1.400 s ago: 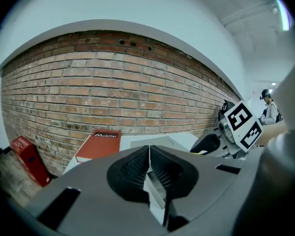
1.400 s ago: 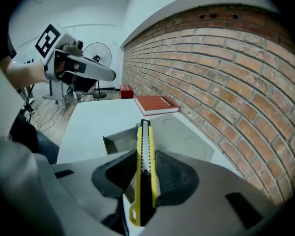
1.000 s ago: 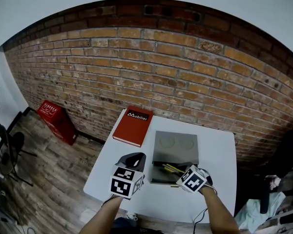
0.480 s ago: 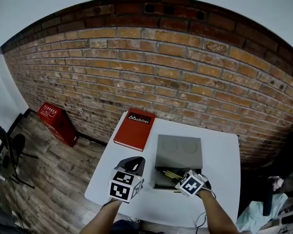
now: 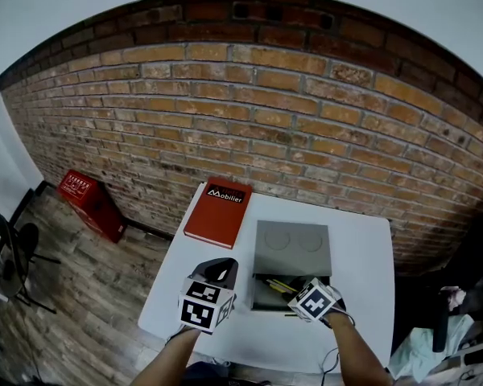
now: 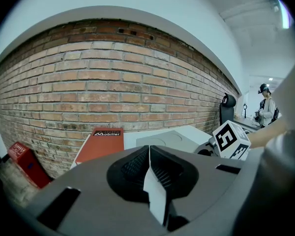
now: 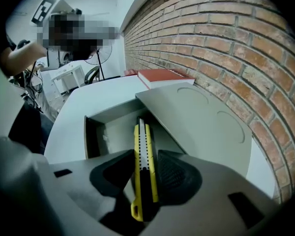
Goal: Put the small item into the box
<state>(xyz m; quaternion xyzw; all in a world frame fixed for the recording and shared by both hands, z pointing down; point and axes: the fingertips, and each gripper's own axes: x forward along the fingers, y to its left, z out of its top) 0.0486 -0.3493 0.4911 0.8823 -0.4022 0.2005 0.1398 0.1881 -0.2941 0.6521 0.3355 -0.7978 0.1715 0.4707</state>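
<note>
Red plastic shows first at the far left, a crate (image 5: 91, 203) standing on the wooden floor (image 5: 80, 296) against the brick wall (image 5: 306, 119). Next comes the white worktop (image 5: 362, 248), with a red book (image 5: 218, 211) lying flat at its back left corner, near the wall. In front of the book the left tool (image 5: 220, 265) hovers over the worktop's near left part. Its jaws are closed together, with nothing between them. Just right of it sits the grey box (image 5: 292, 248), its lid swung back toward the wall and its compartment open to the front. A few thin items already lie inside, but they are too small to tell apart. The yellow utility knife (image 7: 142, 166) lies lengthwise between the jaws of the right tool (image 5: 296, 289), which reaches in from the near right side of the box. Those jaws are opening: the knife rests against the right pad (image 7: 174, 173), while a gap shows between it and the left pad. The knife's front end pokes out over the open compartment, above the box's floor.
</note>
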